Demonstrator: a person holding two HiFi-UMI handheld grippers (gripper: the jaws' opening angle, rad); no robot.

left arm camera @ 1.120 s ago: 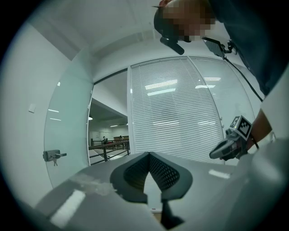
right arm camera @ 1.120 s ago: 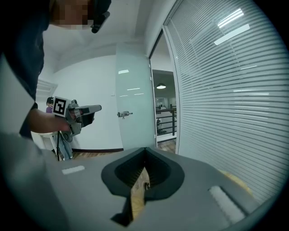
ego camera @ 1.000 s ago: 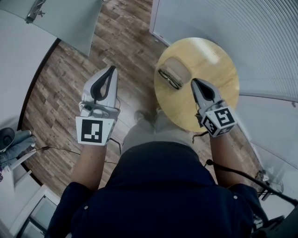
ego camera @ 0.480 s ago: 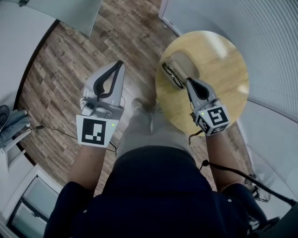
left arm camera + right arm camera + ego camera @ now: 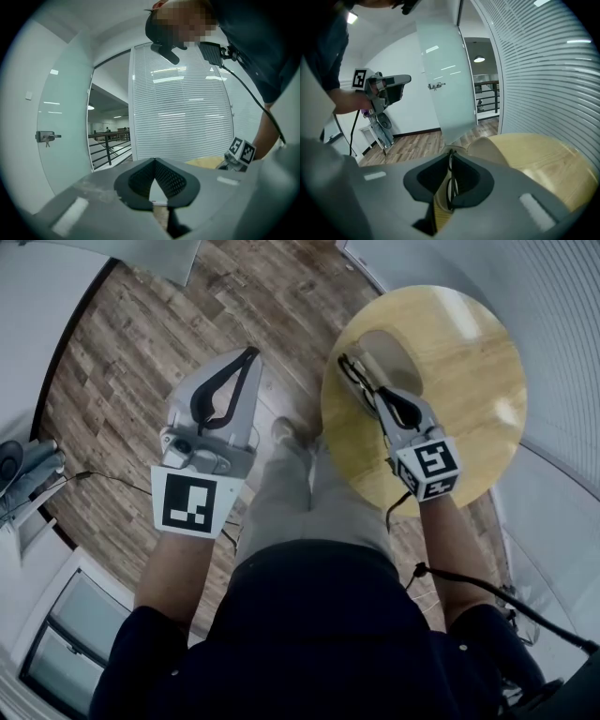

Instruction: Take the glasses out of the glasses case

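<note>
An open beige glasses case (image 5: 386, 351) lies near the left edge of the round wooden table (image 5: 469, 381). The dark-framed glasses (image 5: 352, 379) rest along its left rim. My right gripper (image 5: 378, 392) is shut, with its tip over the near end of the glasses. In the right gripper view the thin frame of the glasses (image 5: 450, 180) shows in the slit between the jaws of the right gripper (image 5: 450, 152), and I cannot tell whether they pinch it. The case (image 5: 485, 147) lies just beyond. My left gripper (image 5: 247, 354) hangs shut and empty over the floor, left of the table.
White slatted blinds (image 5: 543, 70) run close behind the table. A frosted glass door (image 5: 440, 84) with a handle stands to the left. The wood floor (image 5: 141, 352) lies below, with a cable (image 5: 94, 479) across it. The person's legs are between the grippers.
My right gripper has moved forward and left across the table, from short of the glasses to over their near end. The left gripper has stayed over the floor.
</note>
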